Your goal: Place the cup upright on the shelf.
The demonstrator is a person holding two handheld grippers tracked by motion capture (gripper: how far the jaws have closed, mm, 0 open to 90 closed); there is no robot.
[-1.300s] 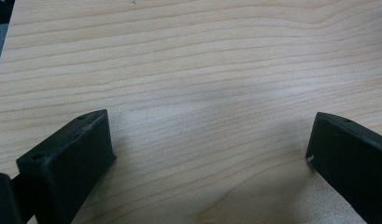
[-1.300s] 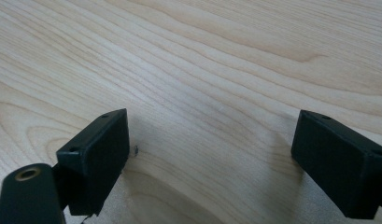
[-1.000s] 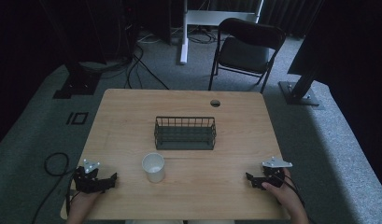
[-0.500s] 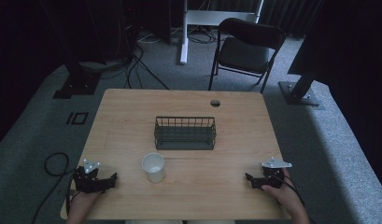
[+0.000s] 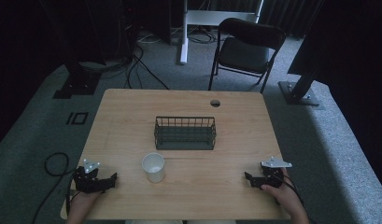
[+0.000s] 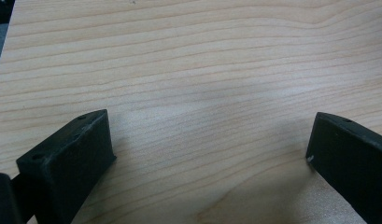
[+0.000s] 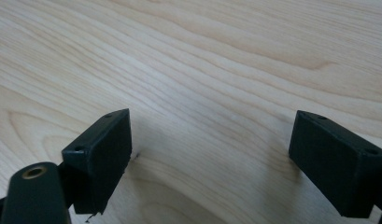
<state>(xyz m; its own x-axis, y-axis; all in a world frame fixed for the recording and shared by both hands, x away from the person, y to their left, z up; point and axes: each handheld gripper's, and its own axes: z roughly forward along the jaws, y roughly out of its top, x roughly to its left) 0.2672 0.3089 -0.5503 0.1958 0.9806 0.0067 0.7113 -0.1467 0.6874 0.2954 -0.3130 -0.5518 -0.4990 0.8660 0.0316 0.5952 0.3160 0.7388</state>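
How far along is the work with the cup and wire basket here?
Nothing looks done: the white cup stands upright on the table, in front of the wire basket, which looks empty. Nothing is in hand: left gripper and right gripper rest open near the front edge. Any grasp is still ahead.

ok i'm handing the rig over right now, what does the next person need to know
Left gripper: open, holding nothing, resting on the table at its near left corner.
Right gripper: open, holding nothing, at the near right edge.
White cup: upright, near the front edge, closer to the left gripper, apart from both.
Wire basket: mid-table behind the cup; it looks to have nothing in it.
Done: nothing grasped so far.
Left: everything; probably the cup goes into the basket.
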